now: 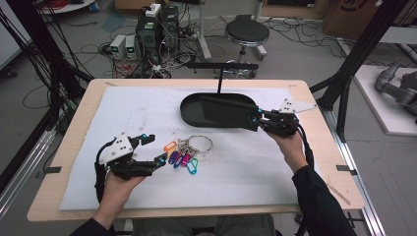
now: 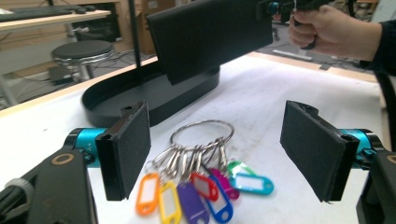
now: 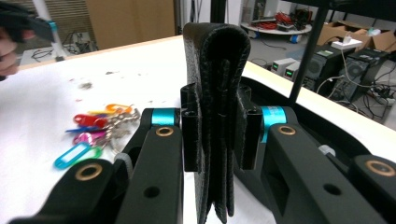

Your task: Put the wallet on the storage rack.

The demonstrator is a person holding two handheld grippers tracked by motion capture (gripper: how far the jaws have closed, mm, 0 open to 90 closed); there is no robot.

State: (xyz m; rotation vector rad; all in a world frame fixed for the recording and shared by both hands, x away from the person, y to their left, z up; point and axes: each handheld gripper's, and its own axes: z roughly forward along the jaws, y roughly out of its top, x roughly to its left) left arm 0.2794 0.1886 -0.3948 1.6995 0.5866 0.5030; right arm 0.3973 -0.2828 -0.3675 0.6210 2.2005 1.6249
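A: Right gripper (image 1: 259,119) clamped on the black wallet (image 1: 229,112), held over the black tray (image 1: 189,112).

B: Left?

A: Left gripper (image 1: 153,149) jaws apart, nothing between them, just beside the key ring (image 1: 186,150) with coloured tags lying on the white mat (image 1: 133,113).

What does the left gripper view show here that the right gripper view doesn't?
Left gripper view alone: the left gripper with open jaws on either side of the key ring, nothing between the pads, and the flat face of the black wallet held above the black tray.

Right gripper view alone: the right gripper shut on the wallet's folded edge, and computer boxes behind the table.

Both: the coloured key tags, the wallet, the tray and the white table cover.
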